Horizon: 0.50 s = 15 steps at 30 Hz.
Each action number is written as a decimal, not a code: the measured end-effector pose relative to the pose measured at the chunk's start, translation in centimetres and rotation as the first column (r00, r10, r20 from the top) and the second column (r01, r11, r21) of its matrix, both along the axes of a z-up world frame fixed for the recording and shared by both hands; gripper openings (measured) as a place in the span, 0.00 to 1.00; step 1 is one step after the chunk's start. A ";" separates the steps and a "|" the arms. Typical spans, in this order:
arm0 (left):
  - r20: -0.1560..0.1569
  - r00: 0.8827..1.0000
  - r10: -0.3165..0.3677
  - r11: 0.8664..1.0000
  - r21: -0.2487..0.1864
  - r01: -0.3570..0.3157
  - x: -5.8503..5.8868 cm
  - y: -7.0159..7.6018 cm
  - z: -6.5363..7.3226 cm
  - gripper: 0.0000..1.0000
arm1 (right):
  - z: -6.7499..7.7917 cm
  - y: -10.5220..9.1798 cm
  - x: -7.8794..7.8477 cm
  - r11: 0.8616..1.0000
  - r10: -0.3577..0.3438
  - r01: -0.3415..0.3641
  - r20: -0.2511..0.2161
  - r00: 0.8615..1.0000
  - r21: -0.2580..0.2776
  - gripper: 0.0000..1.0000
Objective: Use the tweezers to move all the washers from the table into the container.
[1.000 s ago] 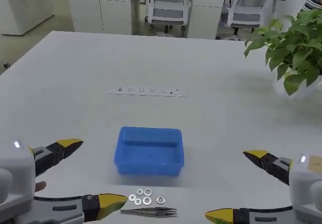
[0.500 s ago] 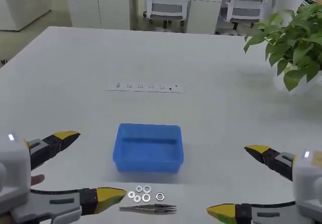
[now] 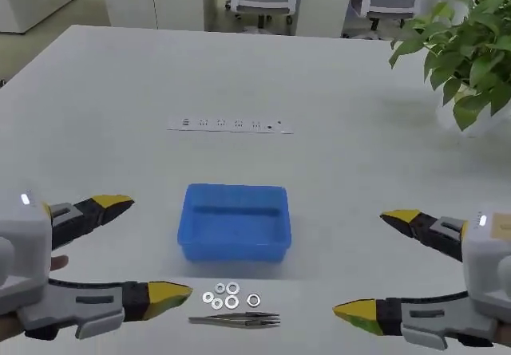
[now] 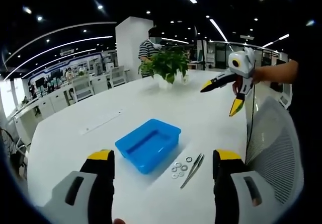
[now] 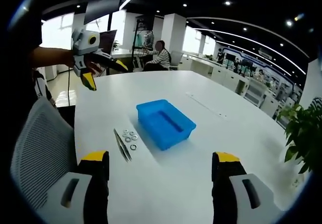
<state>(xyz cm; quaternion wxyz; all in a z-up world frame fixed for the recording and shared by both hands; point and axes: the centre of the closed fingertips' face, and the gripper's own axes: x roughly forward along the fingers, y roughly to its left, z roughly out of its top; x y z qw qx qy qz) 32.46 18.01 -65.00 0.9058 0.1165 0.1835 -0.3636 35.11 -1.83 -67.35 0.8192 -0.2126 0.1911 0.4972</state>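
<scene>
**Both tongs wide open and empty; washers & tweezers on counter**

L tongs (image 3: 158,248): jaws spread wide, nothing btwn them, touching nothing. They hang above the counter (image 3: 96,108) at the near-left edge, to the left of the bin (image 3: 234,251). The lower yellow tip points toward the washers (image 3: 230,296) but is clear of them. A hand shows behind the tongs' body.

R tongs (image 3: 359,263): same state, jaws wide apart and empty, above the counter at near-right, well apart from the bin and the small parts. Tips point inward, toward the L tongs.

In the left gripper view the own jaws frame the bin, w/ the washers and tweezers (image 3: 235,319) just right of it. The R tongs (image 4: 218,102) show across the counter, held up in a hand, open. In the right gripper view the L tongs (image 5: 108,78) show likewise: up in the air, open.

Task things: the washers lie in a small loose cluster flat on the counter, just in front of the blue bin's near wall, one sitting a bit to the right of the rest. The tweezers lie flat right behind the cluster on the person's side, roughly parallel to the bin's near wall. The bin interior looks bare.

Other: power strip (image 3: 230,124) set in the counter beyond the bin; plant (image 3: 467,44) at far right; mesh chair (image 4: 274,143) by the counter's edge.
</scene>
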 end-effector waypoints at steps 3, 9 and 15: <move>-0.004 1.000 -0.027 1.000 0.013 0.028 0.1 -0.2 -0.3 0.80 | -0.3 0.3 0.2 1.000 0.025 -0.025 -0.004 1.000 -0.017 0.83; -0.020 0.995 -0.102 0.992 0.066 0.103 0.1 -0.6 -1.1 0.71 | -1.1 1.2 -0.2 0.992 0.111 -0.112 -0.024 0.994 -0.053 0.75; -0.038 0.986 -0.160 0.984 0.077 0.162 0.0 -1.0 -1.8 0.58 | -1.8 2.1 -0.3 0.980 0.177 -0.179 -0.030 0.984 -0.093 0.68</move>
